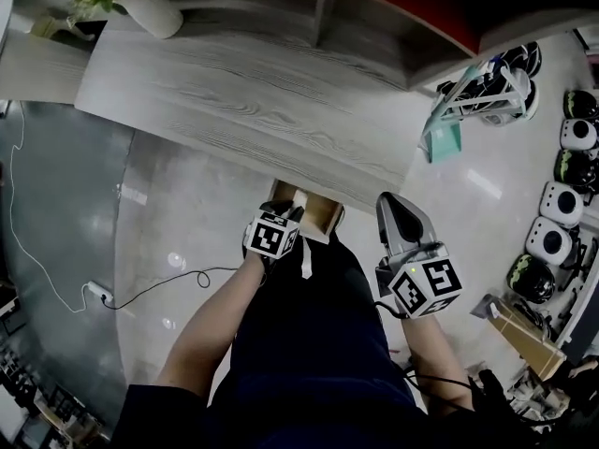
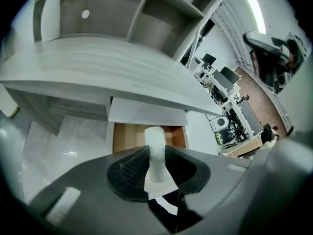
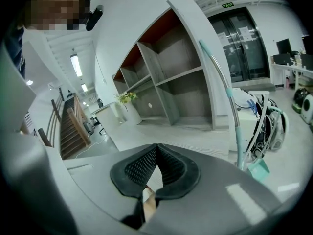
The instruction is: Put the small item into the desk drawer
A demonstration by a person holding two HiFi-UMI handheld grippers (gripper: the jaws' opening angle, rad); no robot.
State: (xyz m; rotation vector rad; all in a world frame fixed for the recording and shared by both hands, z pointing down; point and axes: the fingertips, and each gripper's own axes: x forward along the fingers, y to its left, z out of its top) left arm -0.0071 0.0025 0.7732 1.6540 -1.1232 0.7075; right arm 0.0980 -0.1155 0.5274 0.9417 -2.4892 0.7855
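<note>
The desk drawer (image 1: 320, 217) stands pulled out under the front edge of the grey wood desk (image 1: 243, 92); its brown bottom (image 2: 126, 137) shows in the left gripper view. My left gripper (image 1: 284, 210) hangs just over the drawer, tilted steeply down. It (image 2: 155, 153) is shut on a small white cylinder-shaped item (image 2: 155, 137), which stands up between the pads with a paper tag below. My right gripper (image 1: 391, 204) is held to the right of the drawer at the desk's edge. Its jaws (image 3: 157, 148) meet at the tips with nothing between them.
A white vase with a plant (image 1: 150, 9) stands on the desk's far left. Open shelves (image 1: 374, 26) rise behind the desk. A teal dustpan and a rack (image 1: 447, 129) stand to the right, with several round devices (image 1: 562, 204) on the floor. A cable and power strip (image 1: 98, 294) lie at the left.
</note>
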